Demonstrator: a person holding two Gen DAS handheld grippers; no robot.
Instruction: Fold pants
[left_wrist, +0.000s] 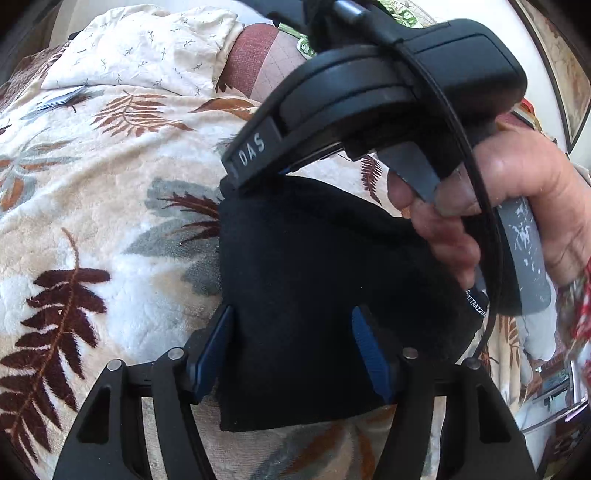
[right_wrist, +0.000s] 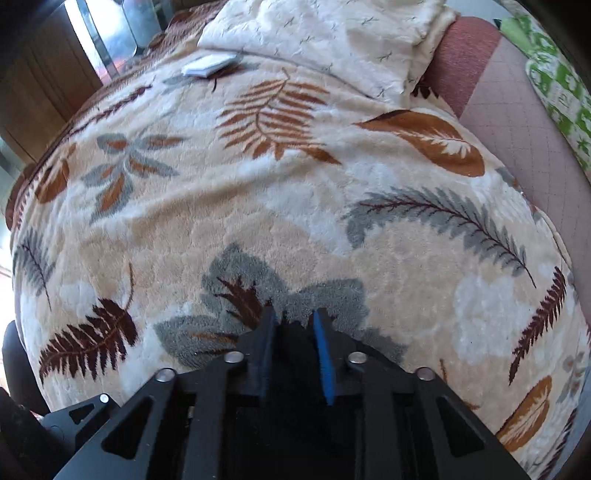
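The black pants (left_wrist: 314, 280) lie folded into a thick bundle on the leaf-print blanket (left_wrist: 110, 206). My left gripper (left_wrist: 291, 317) has its blue-padded fingers spread wide on either side of the bundle's near end, not pinching it. In the left wrist view the right gripper's black body (left_wrist: 369, 96) reaches in from the upper right, its tip down at the bundle's far edge, held by a hand (left_wrist: 517, 206). In the right wrist view my right gripper (right_wrist: 293, 317) has its blue pads close together with black pants fabric (right_wrist: 295, 343) between them, over the blanket (right_wrist: 295, 184).
A cream pillow (right_wrist: 332, 37) lies at the head of the bed with a small white packet (right_wrist: 208, 64) beside it. A reddish quilted mattress (right_wrist: 517, 110) shows at the right. A green patterned cloth (right_wrist: 554, 81) lies at the far right.
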